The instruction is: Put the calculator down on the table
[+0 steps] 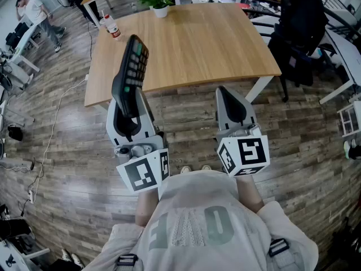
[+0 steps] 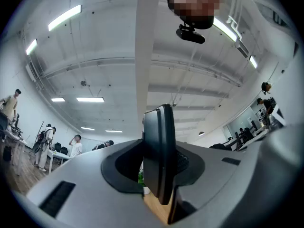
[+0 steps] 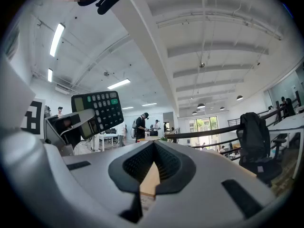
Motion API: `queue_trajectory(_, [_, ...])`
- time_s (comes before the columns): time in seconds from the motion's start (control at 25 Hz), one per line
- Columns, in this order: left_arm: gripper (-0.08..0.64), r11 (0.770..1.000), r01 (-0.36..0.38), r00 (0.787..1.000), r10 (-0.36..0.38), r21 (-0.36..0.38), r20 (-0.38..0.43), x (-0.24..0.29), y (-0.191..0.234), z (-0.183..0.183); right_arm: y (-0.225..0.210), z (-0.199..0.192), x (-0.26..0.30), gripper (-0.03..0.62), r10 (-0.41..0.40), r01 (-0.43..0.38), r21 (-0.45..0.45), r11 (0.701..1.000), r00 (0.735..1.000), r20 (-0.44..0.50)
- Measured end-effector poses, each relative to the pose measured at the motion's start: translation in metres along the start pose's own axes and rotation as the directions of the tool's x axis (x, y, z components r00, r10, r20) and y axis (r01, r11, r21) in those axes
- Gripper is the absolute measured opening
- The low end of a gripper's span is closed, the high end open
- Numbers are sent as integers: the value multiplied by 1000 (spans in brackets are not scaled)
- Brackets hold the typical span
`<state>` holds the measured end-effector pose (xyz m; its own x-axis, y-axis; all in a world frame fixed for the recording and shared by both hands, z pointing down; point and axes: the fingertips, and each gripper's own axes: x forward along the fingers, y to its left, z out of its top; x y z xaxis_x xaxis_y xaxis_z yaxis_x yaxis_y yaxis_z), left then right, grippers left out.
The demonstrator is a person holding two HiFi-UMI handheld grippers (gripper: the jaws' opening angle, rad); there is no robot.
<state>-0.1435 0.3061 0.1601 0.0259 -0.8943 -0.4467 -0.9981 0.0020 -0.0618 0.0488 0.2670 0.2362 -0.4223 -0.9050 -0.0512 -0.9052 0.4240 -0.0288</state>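
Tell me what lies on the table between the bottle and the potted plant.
Nothing; the head view shows bare tabletop between bottle and potted plant.

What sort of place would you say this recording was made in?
Most likely an open-plan office or lab: a wooden table on a wood floor, a black office chair, strip lights overhead and other people in the background.
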Motion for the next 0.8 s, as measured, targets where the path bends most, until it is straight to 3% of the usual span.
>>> queue_trajectory(0.52, [123, 1000, 0, 1000, 0, -20, 8, 8, 11, -11, -1, -7, 11, 17, -21, 21, -25, 999, 1000, -13])
queue_trajectory(0.8, [123, 999, 16, 1000, -16, -35, -2, 17, 23, -20, 5, -2, 23, 17, -11, 12, -27, 1000, 1000, 25])
